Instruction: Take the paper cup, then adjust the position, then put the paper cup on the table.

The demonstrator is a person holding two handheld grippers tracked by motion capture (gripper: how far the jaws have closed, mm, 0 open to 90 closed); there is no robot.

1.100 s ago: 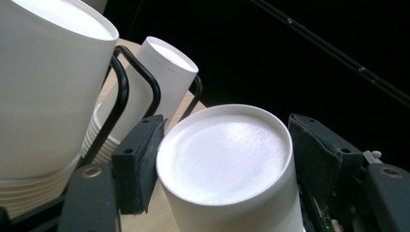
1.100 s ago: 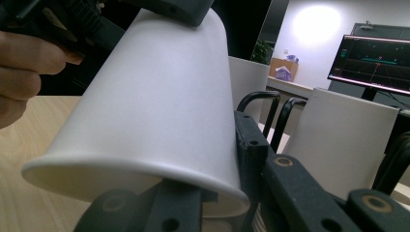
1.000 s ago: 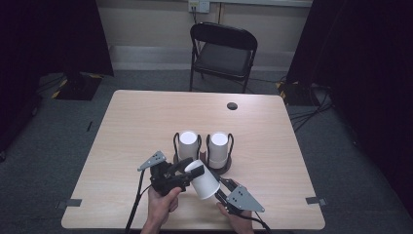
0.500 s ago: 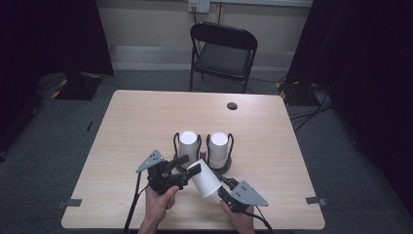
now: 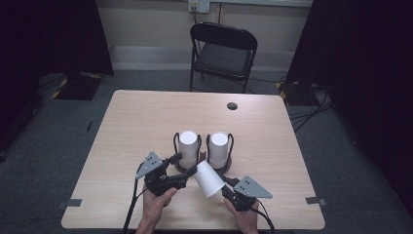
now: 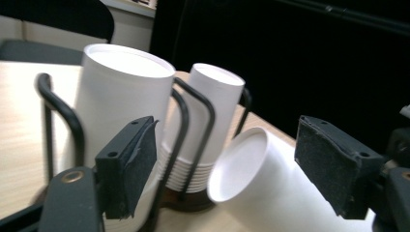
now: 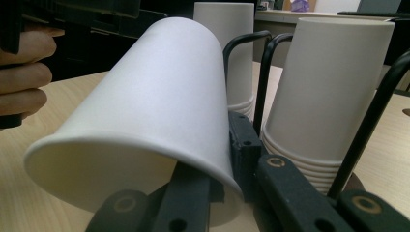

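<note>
Left gripper: jaws have just been opening and now stand wide, pads clear of the loose paper cup between them. That cup lies tilted, near the table front edge, just before two racked cup stacks. Right gripper: clamped on the cup's rim

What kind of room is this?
Probably a workroom or studio: a plain wooden table, one folding chair by the wall, dark curtains at the sides and cables on the carpet.
</note>
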